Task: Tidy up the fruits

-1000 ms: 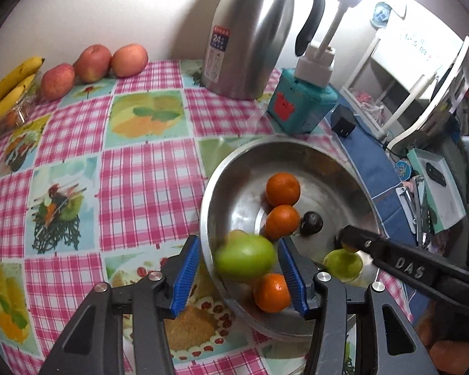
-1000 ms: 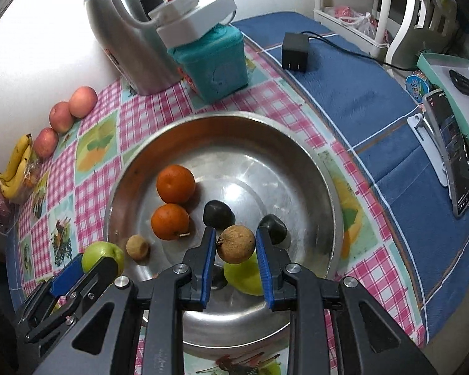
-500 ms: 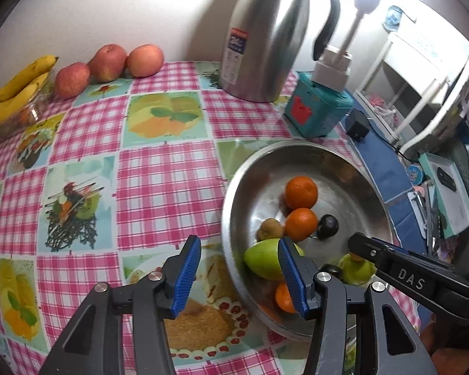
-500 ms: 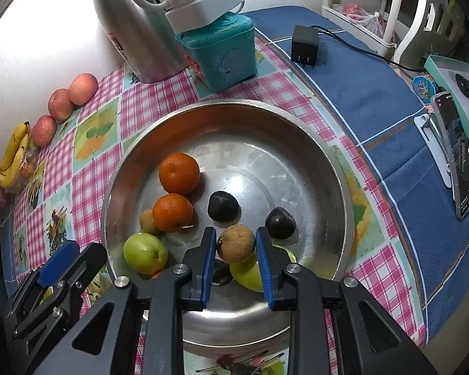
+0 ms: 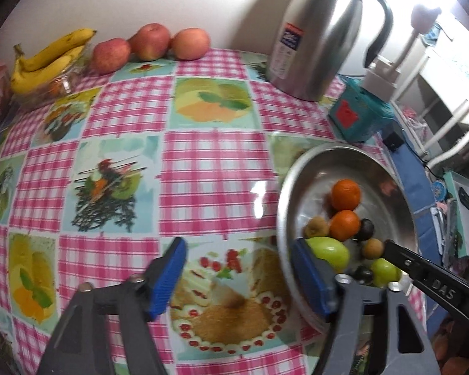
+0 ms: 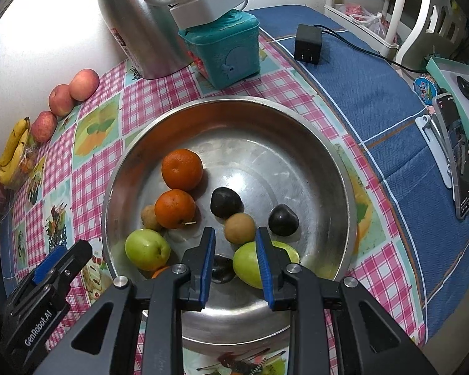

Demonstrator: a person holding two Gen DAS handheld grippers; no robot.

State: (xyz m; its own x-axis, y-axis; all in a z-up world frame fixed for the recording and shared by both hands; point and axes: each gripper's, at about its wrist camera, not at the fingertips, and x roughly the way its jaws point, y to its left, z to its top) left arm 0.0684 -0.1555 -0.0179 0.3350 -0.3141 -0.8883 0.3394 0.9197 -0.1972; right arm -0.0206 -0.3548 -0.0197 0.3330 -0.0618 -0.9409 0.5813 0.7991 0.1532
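Looking down over a steel bowl (image 6: pixel 234 100) of fruit on a checked tablecloth (image 5: pixel 215 168), we see the left gripper (image 5: pixel 237 247) opening, empty, beside the rim. The right gripper (image 6: pixel 234 232) is nearly closed, with a small brown fruit (image 6: pixel 239 228) at its tips; whether it is pinched, we cannot tell. Its fingers half hide a green fruit (image 6: pixel 248 264).
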